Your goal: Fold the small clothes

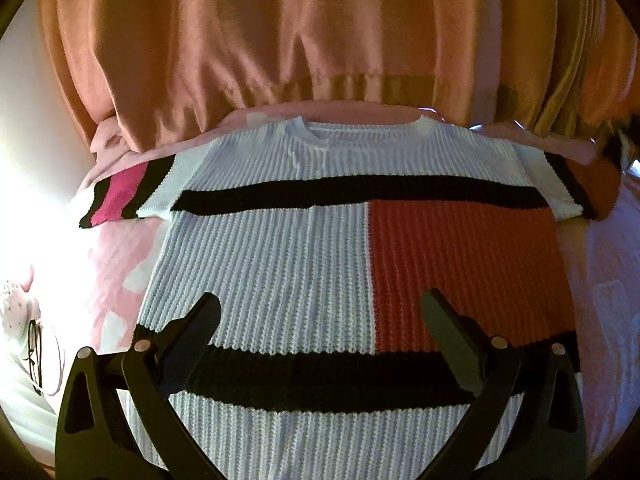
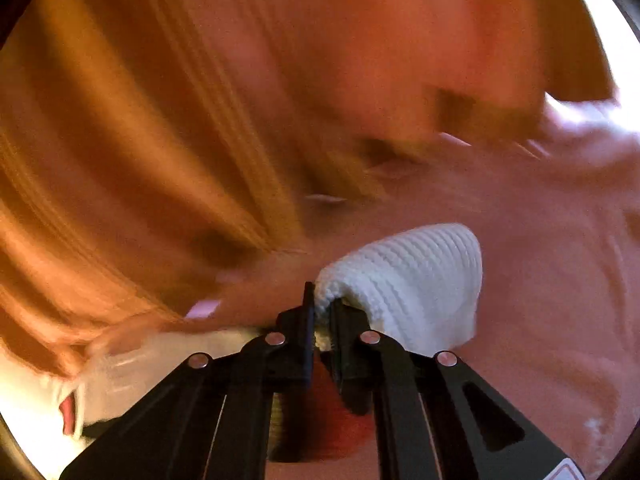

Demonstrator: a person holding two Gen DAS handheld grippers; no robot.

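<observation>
A ribbed knit sweater (image 1: 272, 264) lies flat, neck hole away from me, white with two black bands and an orange-red block (image 1: 460, 272). One short sleeve (image 1: 120, 192) at the left carries pink and black stripes; the right sleeve (image 1: 576, 188) is orange and black. My left gripper (image 1: 322, 310) hovers open over the lower part of the sweater, its fingers (image 1: 200, 320) wide apart with nothing between them. In the blurred right wrist view, my right gripper (image 2: 323, 297) is shut on a bunched fold of the white knit (image 2: 408, 280), which bulges out to the right of the jaws.
The sweater rests on a pink patterned bedsheet (image 1: 112, 264). Orange curtains (image 1: 280, 40) hang close behind the far edge. A white soft item with a dark wire frame (image 1: 28, 328) lies at the left edge.
</observation>
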